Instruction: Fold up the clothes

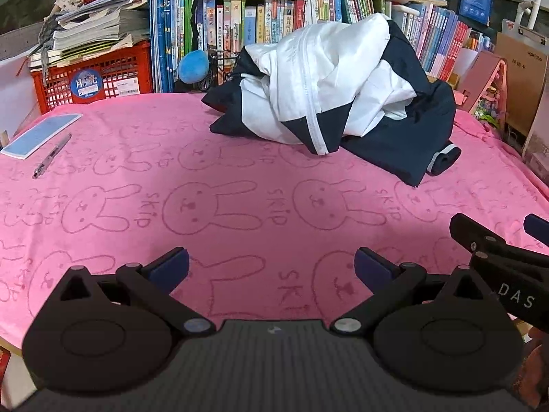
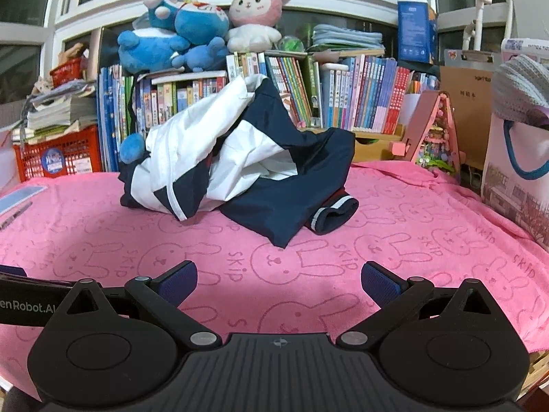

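Jacket (image 1: 329, 82), navy and white, sits crumpled in a heap on the pink towel (image 1: 171, 178), toward its far side, just in front of the book row (image 1: 240, 24). Looks light, thin, slippery shell fabric; likely slides and won't hold creases. Best holds: ribbed cuff (image 1: 444, 159) at the heap's near right, or the white zipper edge. Left gripper (image 1: 271, 267) and right gripper (image 2: 278, 279) both spread wide, empty, well short of the jacket. Towel near side bare; pen (image 1: 51, 156) and notepad (image 1: 41, 134) far left of the heap.

Right gripper (image 2: 279, 279) jaws wide, empty, above pink bunny-print towel (image 2: 429, 240). Navy-and-white jacket (image 2: 236, 164) crumpled in a heap well ahead, unfolded. Bookshelf (image 2: 360, 96) behind; plush toys (image 2: 192, 31) on top.
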Available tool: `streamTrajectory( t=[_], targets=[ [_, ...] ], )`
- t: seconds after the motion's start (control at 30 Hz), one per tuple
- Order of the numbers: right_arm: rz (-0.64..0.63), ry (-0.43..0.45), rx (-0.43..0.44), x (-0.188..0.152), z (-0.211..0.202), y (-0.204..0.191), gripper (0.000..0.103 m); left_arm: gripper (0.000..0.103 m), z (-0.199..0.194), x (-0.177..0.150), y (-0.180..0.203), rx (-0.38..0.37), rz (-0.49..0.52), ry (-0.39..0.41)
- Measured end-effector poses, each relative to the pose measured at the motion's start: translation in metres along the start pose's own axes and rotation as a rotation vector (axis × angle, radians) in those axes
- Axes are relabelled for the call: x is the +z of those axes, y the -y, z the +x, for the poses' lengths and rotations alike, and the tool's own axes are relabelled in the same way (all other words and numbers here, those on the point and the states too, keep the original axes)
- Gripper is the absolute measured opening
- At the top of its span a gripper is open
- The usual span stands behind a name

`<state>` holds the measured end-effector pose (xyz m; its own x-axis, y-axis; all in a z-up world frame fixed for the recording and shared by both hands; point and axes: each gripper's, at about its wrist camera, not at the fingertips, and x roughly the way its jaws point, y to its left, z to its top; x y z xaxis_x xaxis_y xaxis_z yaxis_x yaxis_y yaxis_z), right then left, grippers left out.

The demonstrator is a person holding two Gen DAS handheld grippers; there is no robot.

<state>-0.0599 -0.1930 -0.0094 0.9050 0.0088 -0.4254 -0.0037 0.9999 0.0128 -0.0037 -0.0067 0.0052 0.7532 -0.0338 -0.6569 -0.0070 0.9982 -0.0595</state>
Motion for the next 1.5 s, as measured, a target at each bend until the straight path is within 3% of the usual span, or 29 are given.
streamTrajectory(
  t=[1.5],
  targets=[
    [0.011, -0.029, 0.005, -0.0042, 0.001, 0.0006, 0.103, 0.103, -0.0019, -0.0015, 0.0, -0.008, -0.01, 0.001]
  ],
)
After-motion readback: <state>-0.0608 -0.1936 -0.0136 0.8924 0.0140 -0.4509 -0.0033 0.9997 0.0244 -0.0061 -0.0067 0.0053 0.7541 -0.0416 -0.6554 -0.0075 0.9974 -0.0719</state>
